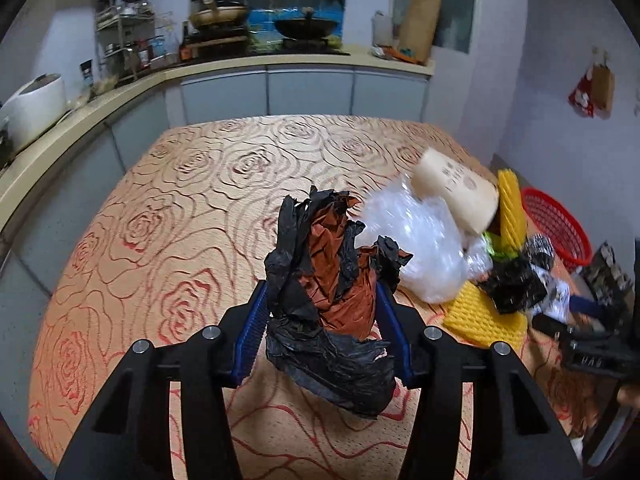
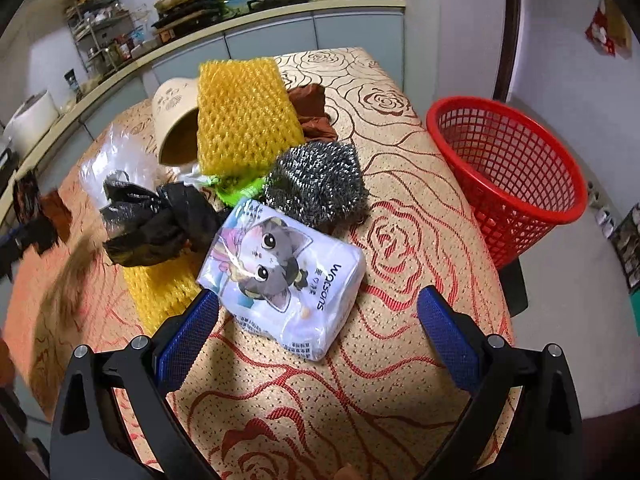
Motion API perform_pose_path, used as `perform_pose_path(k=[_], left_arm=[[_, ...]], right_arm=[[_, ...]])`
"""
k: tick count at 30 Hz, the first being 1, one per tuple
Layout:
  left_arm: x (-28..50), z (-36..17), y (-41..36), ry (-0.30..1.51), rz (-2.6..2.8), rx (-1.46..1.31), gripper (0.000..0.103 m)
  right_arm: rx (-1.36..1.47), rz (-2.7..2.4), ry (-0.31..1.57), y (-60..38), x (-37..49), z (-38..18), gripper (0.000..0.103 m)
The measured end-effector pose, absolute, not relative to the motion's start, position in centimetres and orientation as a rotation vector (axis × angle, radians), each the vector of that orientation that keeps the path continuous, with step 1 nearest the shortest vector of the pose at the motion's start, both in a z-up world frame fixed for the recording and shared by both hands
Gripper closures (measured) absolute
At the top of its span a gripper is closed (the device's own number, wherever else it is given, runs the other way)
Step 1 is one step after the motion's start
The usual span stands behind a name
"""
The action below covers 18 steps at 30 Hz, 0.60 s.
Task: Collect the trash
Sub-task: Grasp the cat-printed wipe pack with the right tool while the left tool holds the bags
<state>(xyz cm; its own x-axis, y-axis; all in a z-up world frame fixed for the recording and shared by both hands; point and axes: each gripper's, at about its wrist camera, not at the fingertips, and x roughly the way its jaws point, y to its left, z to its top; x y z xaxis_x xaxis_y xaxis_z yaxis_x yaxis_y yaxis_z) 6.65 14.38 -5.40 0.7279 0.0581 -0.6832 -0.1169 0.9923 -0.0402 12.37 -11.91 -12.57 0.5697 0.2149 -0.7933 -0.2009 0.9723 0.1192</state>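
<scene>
My left gripper (image 1: 320,320) is shut on a crumpled black and brown wad (image 1: 328,280), lifted off the rose-patterned tablecloth (image 1: 180,208). A trash heap lies to its right: clear plastic (image 1: 416,240), a beige paper cup (image 1: 456,188), yellow foam netting (image 1: 480,320). My right gripper (image 2: 320,300) stands open just over a white tissue pack with a cat picture (image 2: 288,276); its fingers do not touch it. Behind the pack lie a steel-wool scourer (image 2: 316,184), a black bag (image 2: 160,220) and yellow foam netting (image 2: 244,116). A red mesh basket (image 2: 508,168) stands off the table's right edge.
A brown cloth (image 2: 312,108) and a green scrap (image 2: 236,190) lie in the heap. A kitchen counter (image 1: 120,96) with a rice cooker (image 1: 32,108), racks and woks runs behind and to the left of the table. A wall closes the right side.
</scene>
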Motion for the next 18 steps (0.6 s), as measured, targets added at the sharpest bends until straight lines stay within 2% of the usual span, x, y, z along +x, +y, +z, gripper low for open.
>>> perform_pose_path(k=[6, 10, 12, 14, 17, 18], left_arm=[[6.3, -4.3, 15.2, 0.718, 0.121, -0.099, 0.052], [6.1, -3.8, 15.4, 0.705, 0.125, -0.102, 0.052], [6.1, -3.7, 15.4, 0.705, 0.125, -0.101, 0.052], [6.1, -3.6, 15.4, 0.704, 0.125, -0.100, 0.052], [6.1, -3.6, 15.5, 0.704, 0.126, -0.100, 0.052], [6.1, -3.5, 15.5, 0.704, 0.127, -0.100, 0.052]], right_arm=[[-0.059, 0.243, 0.930, -11.2, 12.0, -13.0, 0.006], [0.020, 0.282, 0.944, -12.0, 12.5, -12.6, 0.006], [0.058, 0.314, 0.936, -12.4, 12.9, -12.2, 0.012], [0.040, 0.340, 0.932, -12.1, 13.1, -12.1, 0.024], [-0.013, 0.351, 0.919, -11.3, 12.9, -12.1, 0.036], [-0.019, 0.352, 0.917, -11.2, 12.9, -12.1, 0.037]])
